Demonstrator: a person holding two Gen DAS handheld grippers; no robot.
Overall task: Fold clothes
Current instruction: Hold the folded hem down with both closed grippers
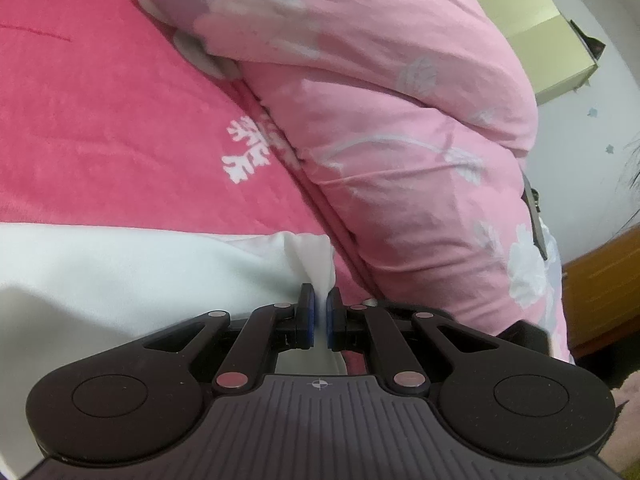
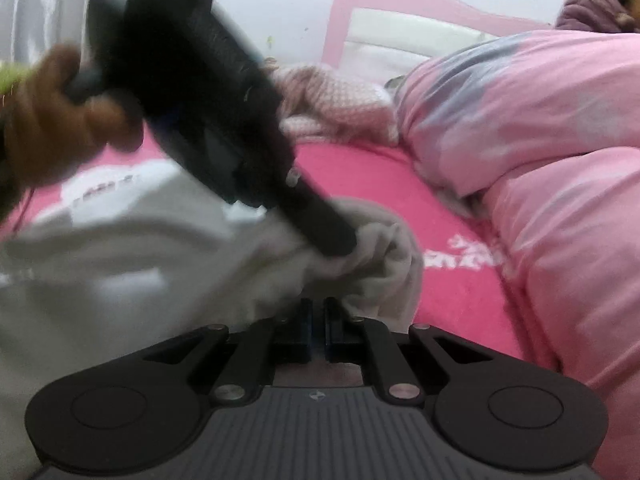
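Pinching white garment (image 1: 120, 272) folds, left hand-held gripper (image 1: 319, 312) and right hand-held gripper (image 2: 319, 320), over pink bedsheet (image 1: 120, 140).

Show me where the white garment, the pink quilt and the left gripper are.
white garment (image 1: 120, 272): left wrist view, flat part.
pink quilt (image 1: 400, 140): left wrist view, its side.
left gripper (image 1: 319, 312): left wrist view, between fingertips.

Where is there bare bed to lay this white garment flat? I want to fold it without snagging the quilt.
Bare red sheet lies between the white garment and the pink quilt, around the white snowflake print. The quilt crowds the right side, a checked cloth the headboard end. Both the left gripper and right gripper pinch the garment.
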